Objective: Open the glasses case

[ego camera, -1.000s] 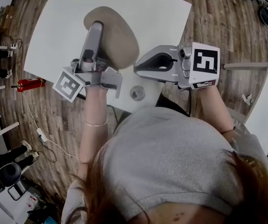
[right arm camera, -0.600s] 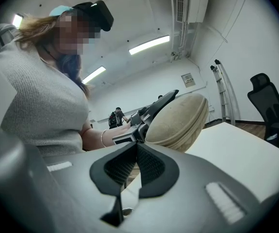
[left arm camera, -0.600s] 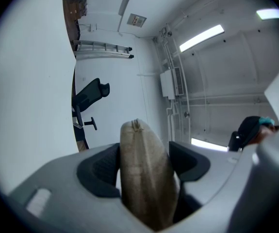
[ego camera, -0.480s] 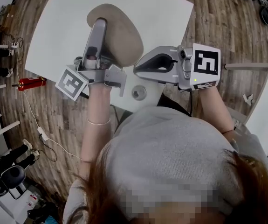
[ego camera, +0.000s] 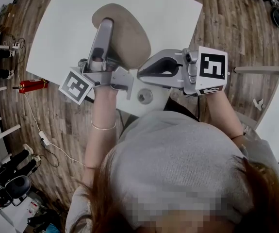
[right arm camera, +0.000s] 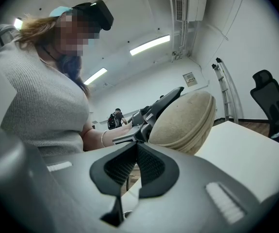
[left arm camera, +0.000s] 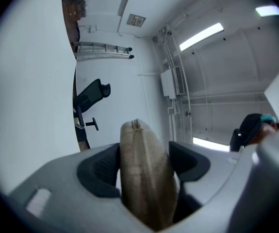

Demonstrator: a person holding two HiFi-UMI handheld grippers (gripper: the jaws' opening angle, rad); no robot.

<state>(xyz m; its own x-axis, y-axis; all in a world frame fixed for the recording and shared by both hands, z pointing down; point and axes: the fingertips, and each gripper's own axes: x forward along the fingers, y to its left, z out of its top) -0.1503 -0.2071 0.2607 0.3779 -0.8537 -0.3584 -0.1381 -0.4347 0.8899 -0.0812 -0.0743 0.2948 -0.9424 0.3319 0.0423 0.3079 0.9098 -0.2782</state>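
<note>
Left gripper (left arm camera: 144,165): grey two-jaw hand tool with black ribbed pads (left arm camera: 98,171). The jaws stand fairly wide, clamped across the two faces of the case listed next, with a pad pressing on each side. Judged purpose: to steady the case off the tabletop with its seam edge left exposed.

Beige oval glasses case (ego camera: 129,39): fabric-covered, matt and slightly napped. Two domed shells meet at a banded seam round the rim. A small tab (left arm camera: 136,125) at the far end is too small to identify. The case appears closed and is held edge-on above the white table (ego camera: 163,11).

Right gripper (right arm camera: 137,154): same make, jaws fully together, nothing between them. It is held near the case's rim; the narrow tip would probably suit working at the seam.

White table: smooth, flat, rounded corners.
</note>
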